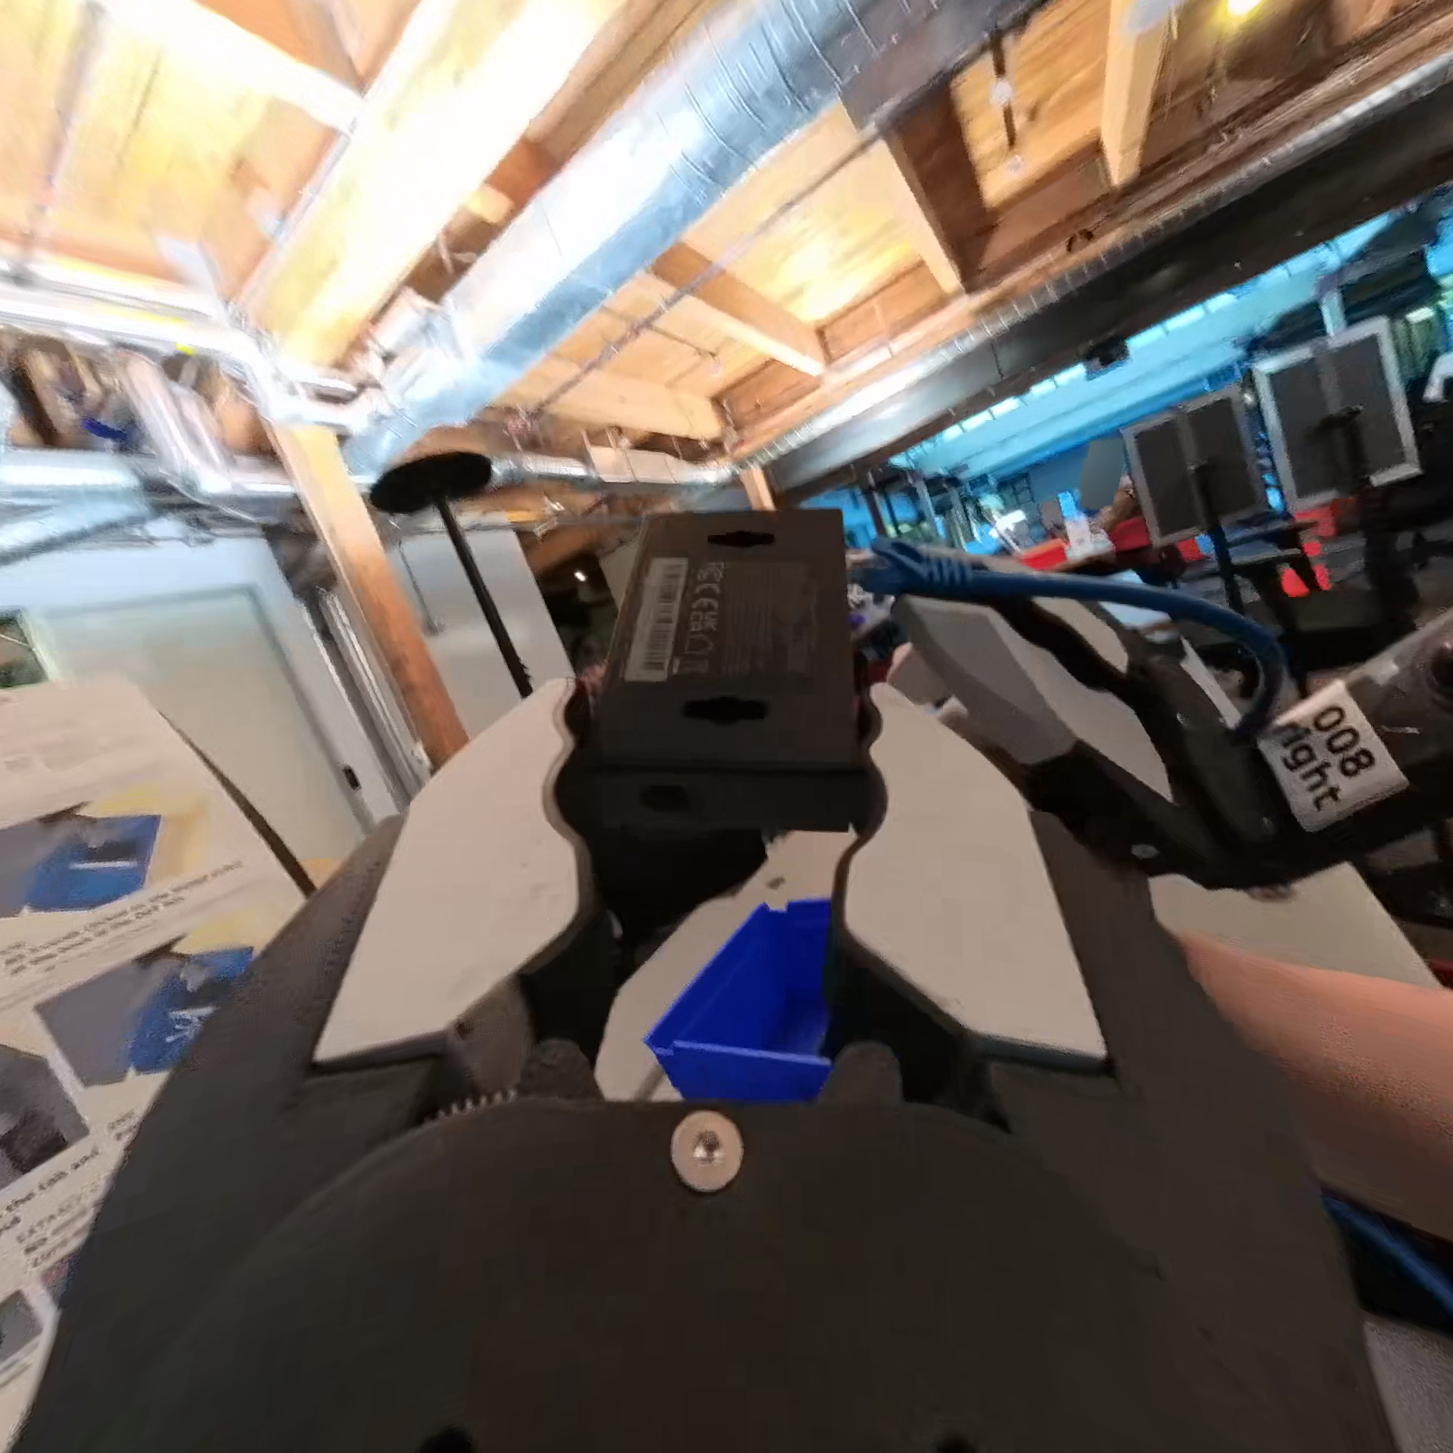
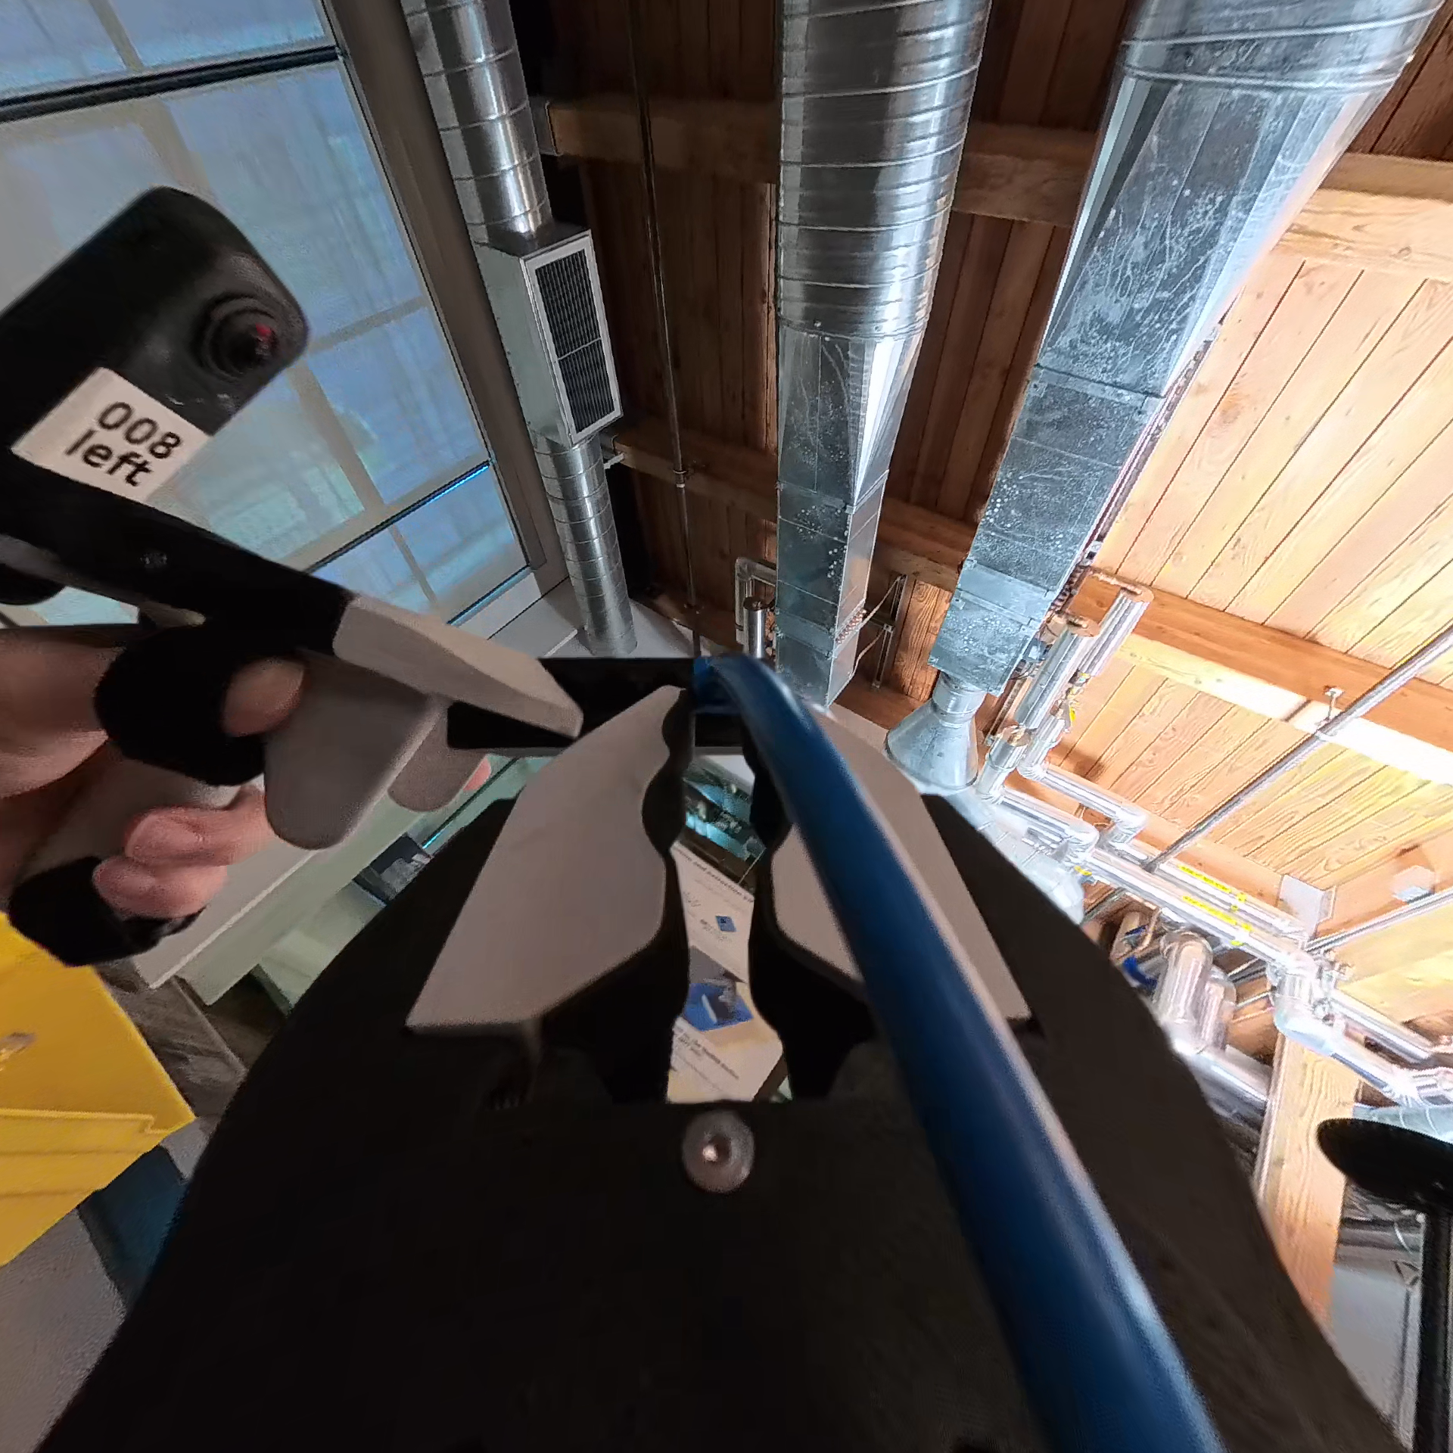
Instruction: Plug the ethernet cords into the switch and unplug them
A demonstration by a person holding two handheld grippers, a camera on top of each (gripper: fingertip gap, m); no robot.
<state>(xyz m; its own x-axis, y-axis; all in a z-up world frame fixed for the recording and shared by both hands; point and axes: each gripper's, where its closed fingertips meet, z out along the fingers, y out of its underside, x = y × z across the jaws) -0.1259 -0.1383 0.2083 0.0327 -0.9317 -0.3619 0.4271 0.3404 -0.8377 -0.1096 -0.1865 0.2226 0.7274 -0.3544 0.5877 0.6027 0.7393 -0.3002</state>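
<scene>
My left gripper is shut on a black switch and holds it in the air with its labelled underside towards the camera. My right gripper is shut on the blue ethernet cord just behind its plug. In the left wrist view the right gripper comes in from the right. The cord's plug is right at the switch's far right edge; I cannot tell whether it is inserted. In the right wrist view the left gripper holds the switch just left of the plug.
A blue bin lies below the left gripper. Printed sheets lie at the left. A yellow bin sits at the lower left. A hand grips the left tool. Both views tilt up to ceiling ducts.
</scene>
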